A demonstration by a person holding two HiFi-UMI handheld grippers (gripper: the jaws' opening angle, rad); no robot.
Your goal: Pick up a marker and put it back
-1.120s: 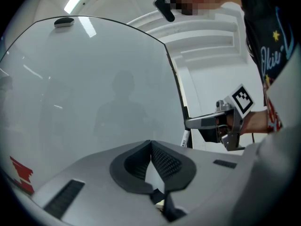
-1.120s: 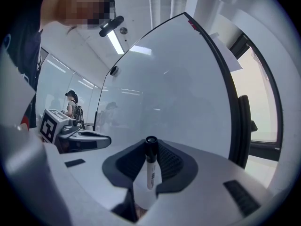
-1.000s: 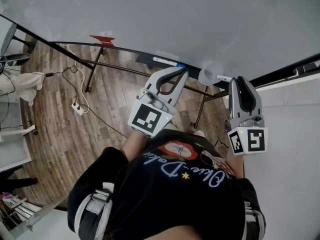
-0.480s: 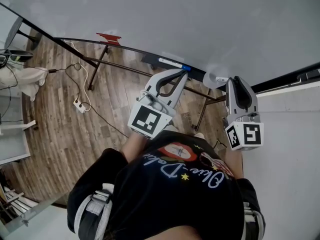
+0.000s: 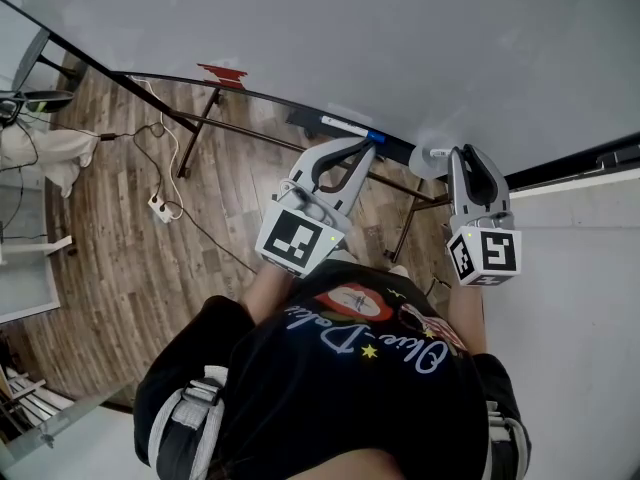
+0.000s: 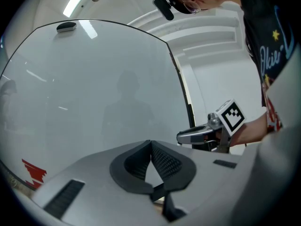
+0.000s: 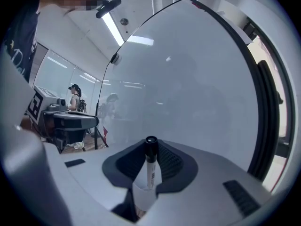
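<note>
Jaws of right gripper [image 7: 149,149] clamp a marker [image 7: 151,173] — left gripper [image 6: 151,144] jaws together.

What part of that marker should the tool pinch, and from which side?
The marker is best pinched on its white barrel, below the black cap, as the right tool does now: squeezed from both sides, across its width. It is slim, straight and round, so a grip there is probably steadier than at an end.

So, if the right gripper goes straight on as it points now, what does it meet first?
Probably the whiteboard: the marker in the right gripper points at it and would touch first; how far off, I cannot tell.
</note>
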